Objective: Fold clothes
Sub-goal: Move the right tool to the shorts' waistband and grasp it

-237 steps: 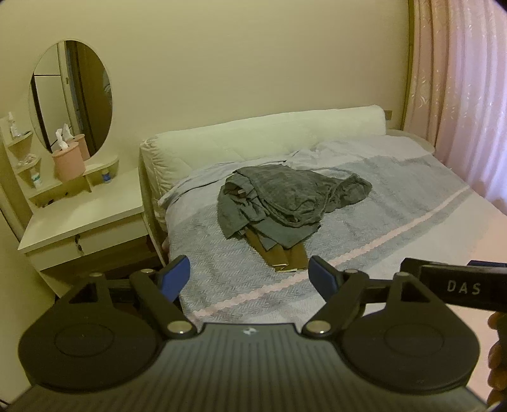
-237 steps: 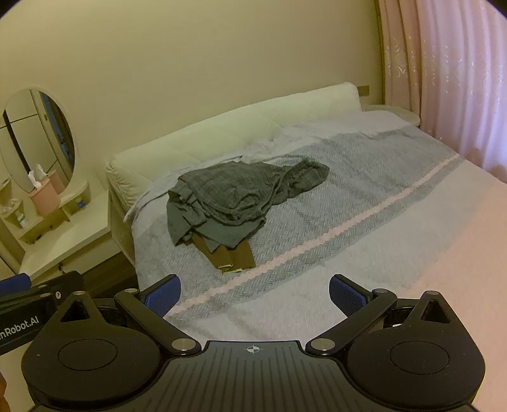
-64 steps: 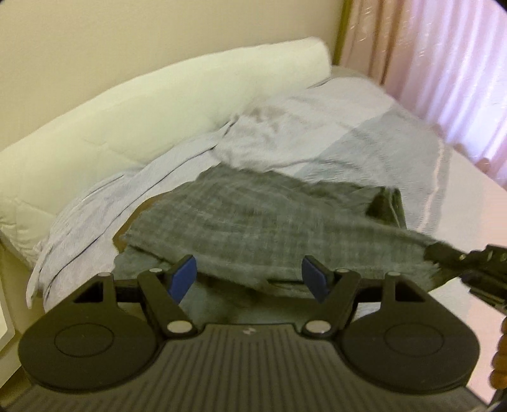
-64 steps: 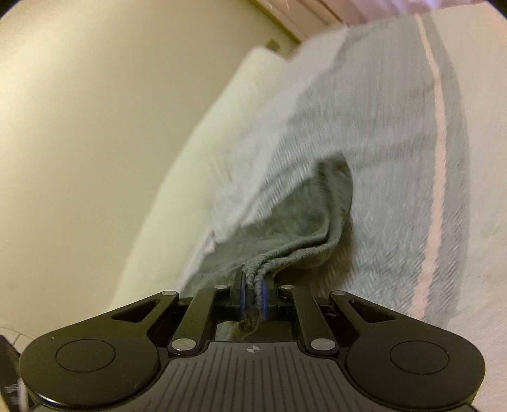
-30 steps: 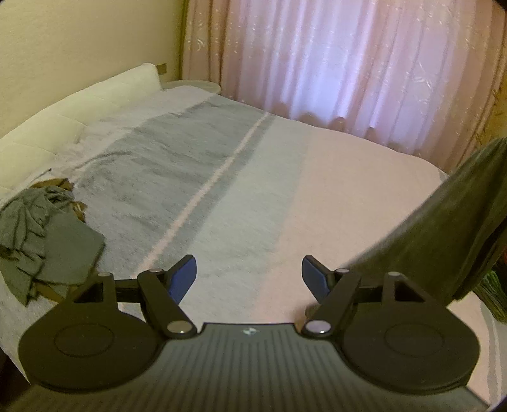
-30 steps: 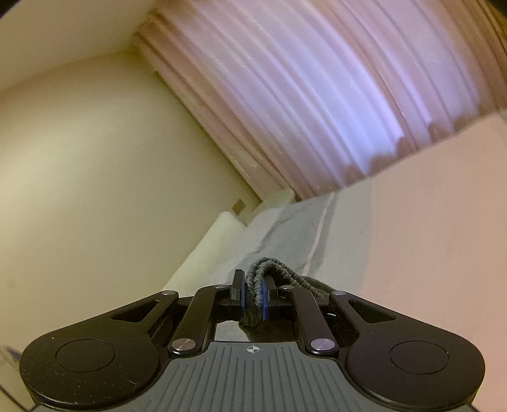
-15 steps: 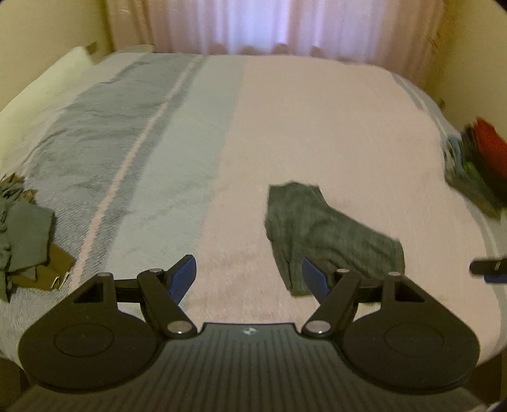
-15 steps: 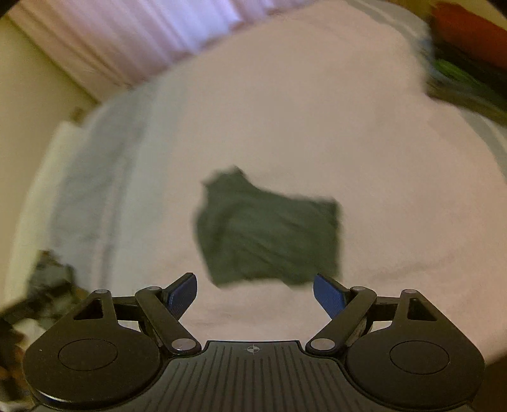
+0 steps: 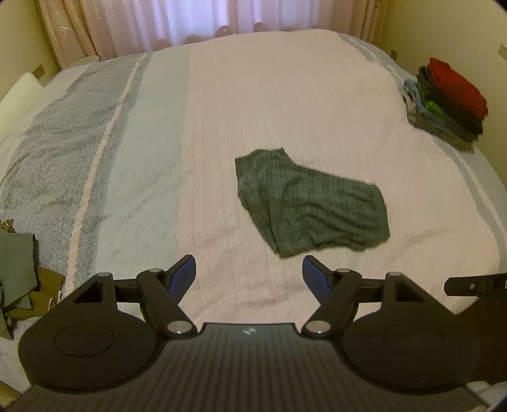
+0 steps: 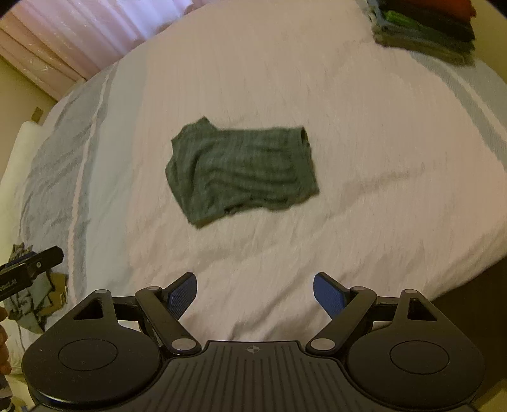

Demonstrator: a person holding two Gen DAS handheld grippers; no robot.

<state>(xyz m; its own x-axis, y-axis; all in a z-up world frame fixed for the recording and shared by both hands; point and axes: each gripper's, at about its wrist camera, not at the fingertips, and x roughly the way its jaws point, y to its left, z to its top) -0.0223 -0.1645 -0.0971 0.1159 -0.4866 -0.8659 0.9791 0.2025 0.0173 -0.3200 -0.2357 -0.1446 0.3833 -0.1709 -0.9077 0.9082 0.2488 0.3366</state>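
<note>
A dark grey checked garment [image 9: 309,206] lies crumpled on the pink part of the bedspread; it also shows in the right wrist view [image 10: 240,171]. My left gripper [image 9: 248,275] is open and empty, hovering just short of the garment's near edge. My right gripper [image 10: 255,293] is open and empty, above the bed and well back from the garment. A pile of unfolded grey and brown clothes [image 9: 22,279] lies at the left edge of the bed.
A stack of folded clothes with a red one on top [image 9: 443,101] sits at the bed's far right corner, also in the right wrist view [image 10: 424,22]. Pink curtains [image 9: 190,19] hang behind the bed. The bed's edge [image 10: 459,285] drops off at the right.
The right gripper has opened and let go of the grey garment, which now lies on the bed. Both grippers have drawn back a little and look down at it.
</note>
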